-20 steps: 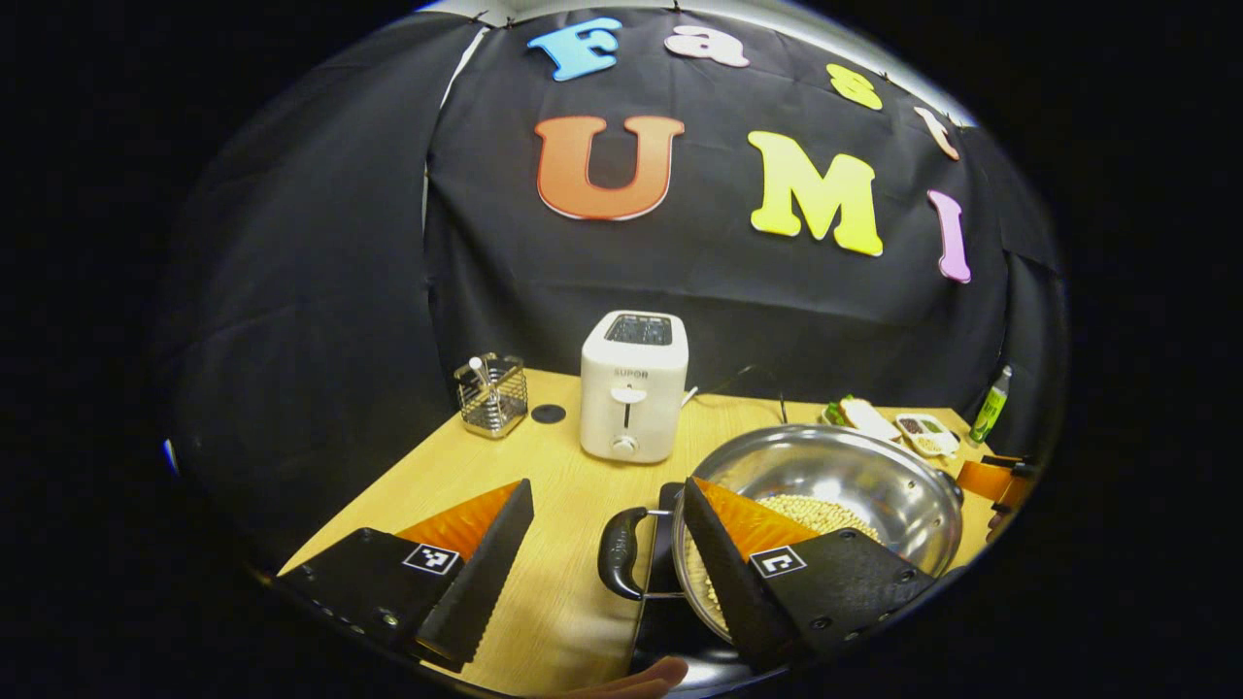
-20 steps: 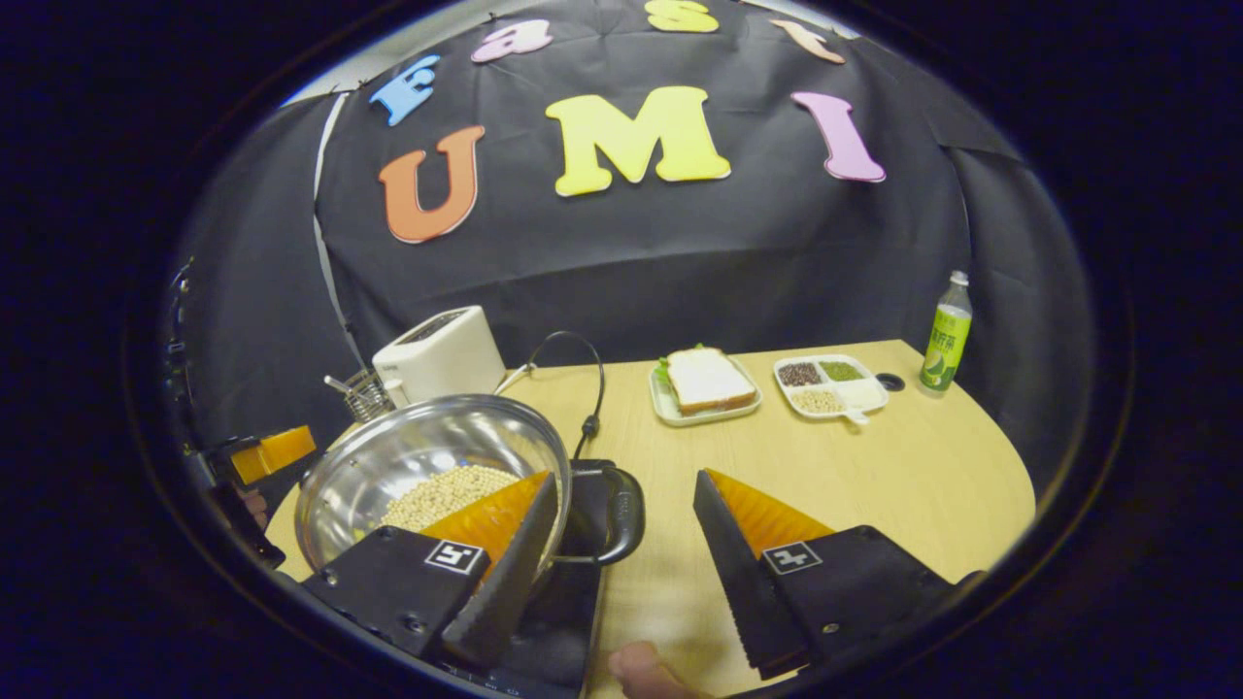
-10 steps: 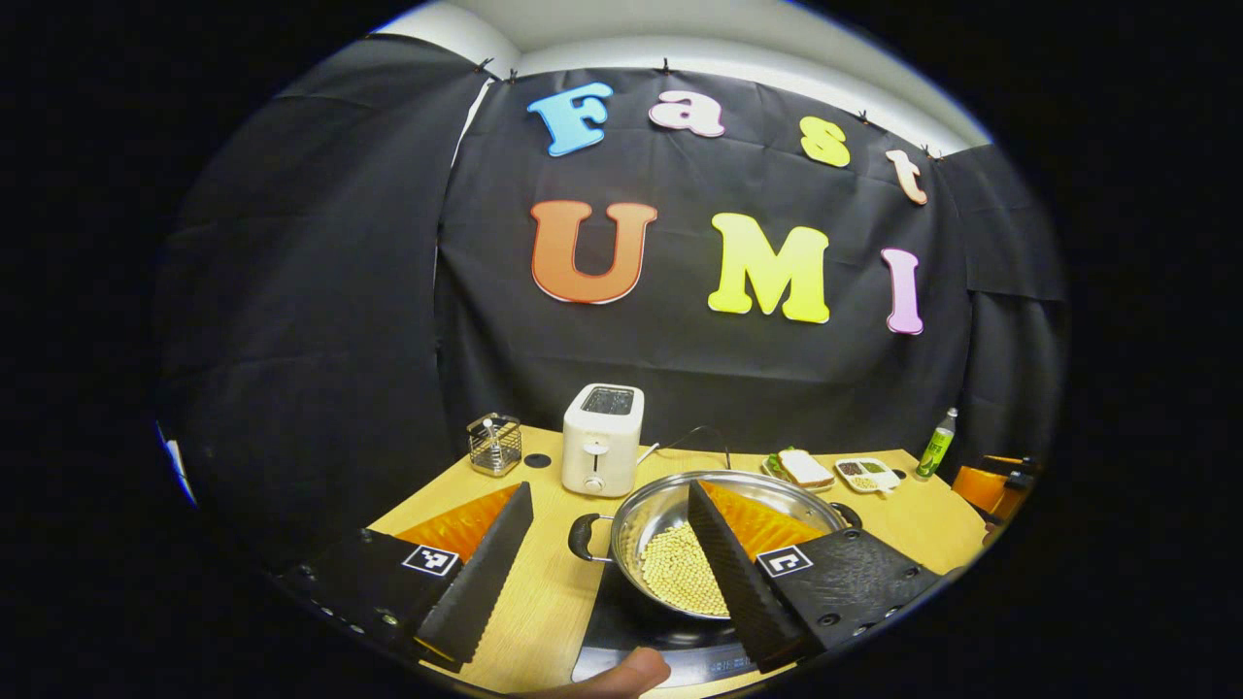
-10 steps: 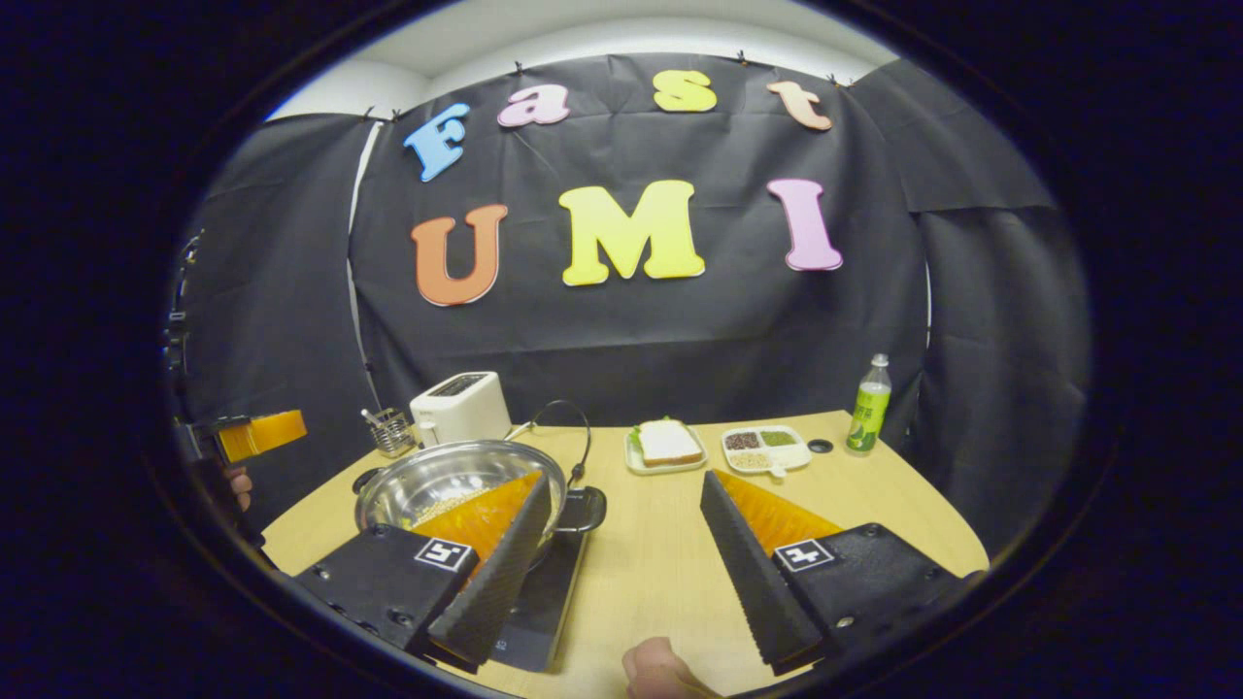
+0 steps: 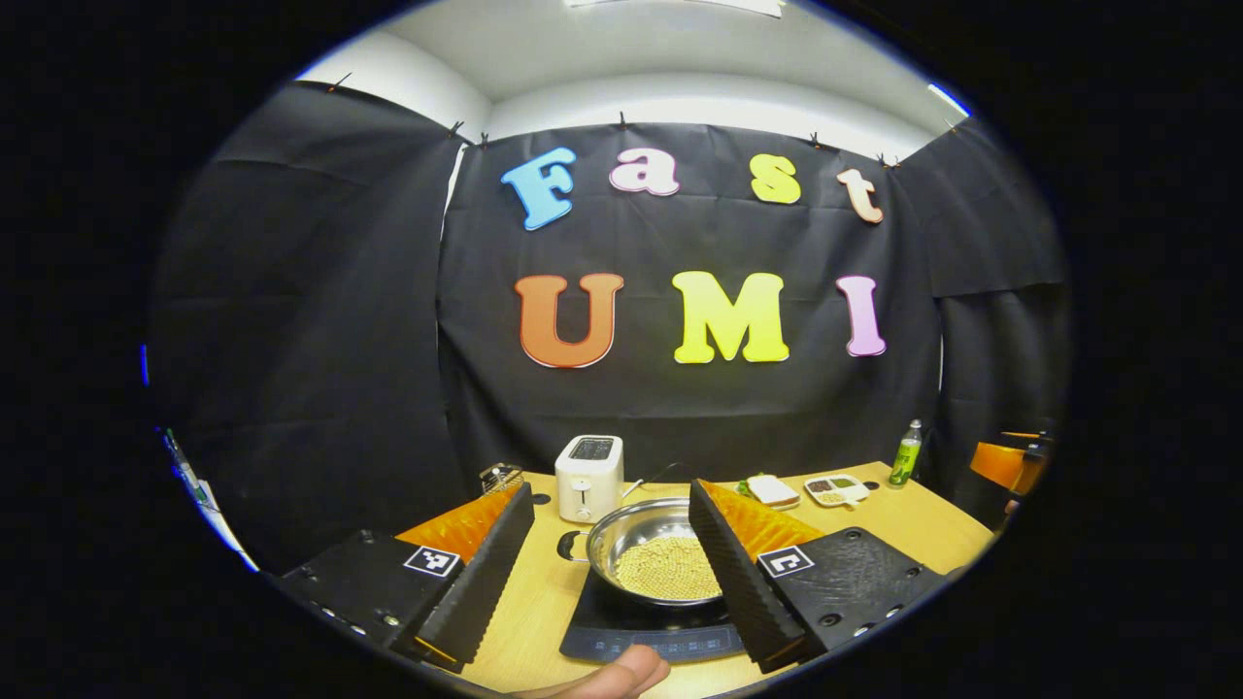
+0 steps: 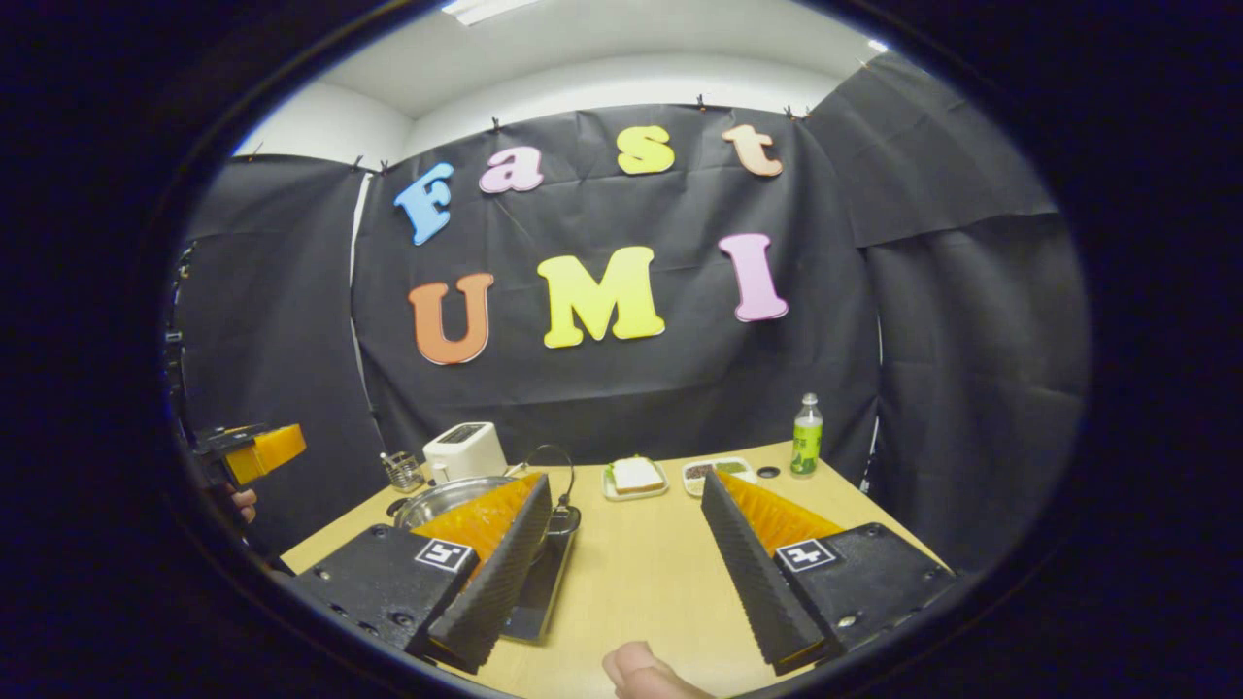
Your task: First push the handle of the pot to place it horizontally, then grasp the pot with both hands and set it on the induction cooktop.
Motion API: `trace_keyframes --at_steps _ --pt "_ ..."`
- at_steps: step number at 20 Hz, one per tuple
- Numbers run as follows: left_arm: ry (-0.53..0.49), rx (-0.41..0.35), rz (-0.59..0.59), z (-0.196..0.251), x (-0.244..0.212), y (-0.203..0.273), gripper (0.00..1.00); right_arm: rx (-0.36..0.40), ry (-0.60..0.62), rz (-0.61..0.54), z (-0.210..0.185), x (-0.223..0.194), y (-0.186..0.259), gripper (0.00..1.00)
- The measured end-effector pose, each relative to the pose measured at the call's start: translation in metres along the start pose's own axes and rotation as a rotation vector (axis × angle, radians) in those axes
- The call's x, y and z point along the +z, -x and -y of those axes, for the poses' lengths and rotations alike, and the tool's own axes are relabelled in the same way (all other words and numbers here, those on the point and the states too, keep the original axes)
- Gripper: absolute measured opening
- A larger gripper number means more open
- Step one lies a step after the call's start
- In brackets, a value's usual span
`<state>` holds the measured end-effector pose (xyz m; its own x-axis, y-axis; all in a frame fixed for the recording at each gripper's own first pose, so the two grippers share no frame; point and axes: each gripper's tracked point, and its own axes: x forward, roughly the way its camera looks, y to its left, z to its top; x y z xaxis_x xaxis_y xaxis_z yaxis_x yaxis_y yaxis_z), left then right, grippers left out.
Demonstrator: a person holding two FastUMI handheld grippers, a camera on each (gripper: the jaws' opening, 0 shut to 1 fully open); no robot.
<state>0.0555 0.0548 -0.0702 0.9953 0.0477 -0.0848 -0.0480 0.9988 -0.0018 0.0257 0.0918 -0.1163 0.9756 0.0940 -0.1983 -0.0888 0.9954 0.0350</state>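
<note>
The pot (image 5: 655, 558) sits on the cooktop (image 5: 641, 636), beans inside. The left claw (image 5: 607, 568) and right claw (image 6: 626, 553) are both wide open, holding nothing. Best to lift both claws clear without bumping the pot.

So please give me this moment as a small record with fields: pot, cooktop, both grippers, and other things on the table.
pot: steel pot with beans inside, resting on the cooktop
left gripper: open, holding nothing, apart from the pot
right gripper: open, holding nothing
table: toaster behind the pot; sandwich plate, divided dish and bottle at the far side
task: pot is set on the cooktop
</note>
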Motion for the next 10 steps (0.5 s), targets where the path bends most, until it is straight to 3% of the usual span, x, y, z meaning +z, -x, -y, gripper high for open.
trace_keyframes --at_steps 10 --pt "0.048 -0.072 0.068 0.027 0.014 0.098 0.95 -0.027 0.035 0.081 0.022 0.021 0.092 0.97"
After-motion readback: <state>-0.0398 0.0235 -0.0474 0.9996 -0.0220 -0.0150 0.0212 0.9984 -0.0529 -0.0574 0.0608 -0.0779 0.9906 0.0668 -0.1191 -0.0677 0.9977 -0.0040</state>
